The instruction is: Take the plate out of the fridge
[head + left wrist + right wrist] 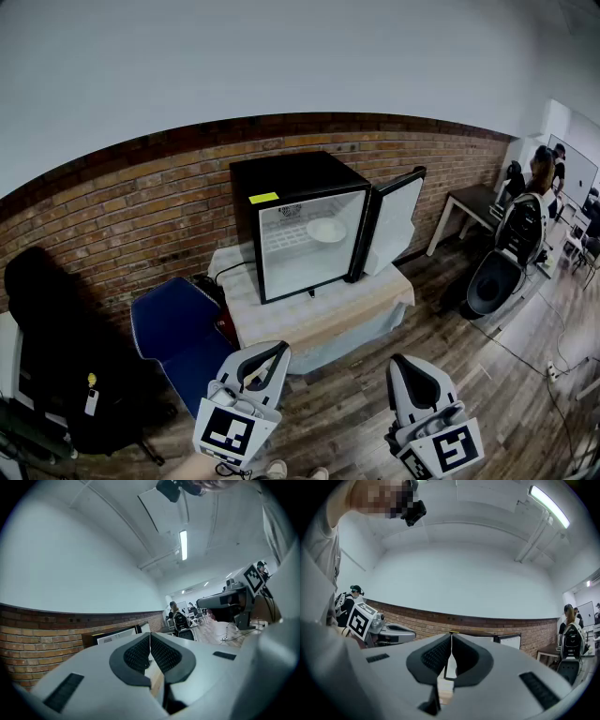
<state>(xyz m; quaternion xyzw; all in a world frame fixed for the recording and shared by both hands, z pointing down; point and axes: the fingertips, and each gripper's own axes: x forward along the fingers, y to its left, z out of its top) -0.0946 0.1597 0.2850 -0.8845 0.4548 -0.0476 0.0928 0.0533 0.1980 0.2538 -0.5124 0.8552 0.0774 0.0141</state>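
My left hand-held gripper [272,354] and right hand-held gripper [410,366] are both closed on nothing, well short of the counter [309,319], while the plate [325,230] sits on a shelf [284,236] inside the open fridge [291,183]

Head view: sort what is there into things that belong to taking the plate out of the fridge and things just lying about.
Belongs to the job:
- plate, on a shelf inside
- fridge, with its door open
- left gripper and right gripper, both shut and empty

Just lying about:
- blue chair
- side table by the brick wall
- grey chair
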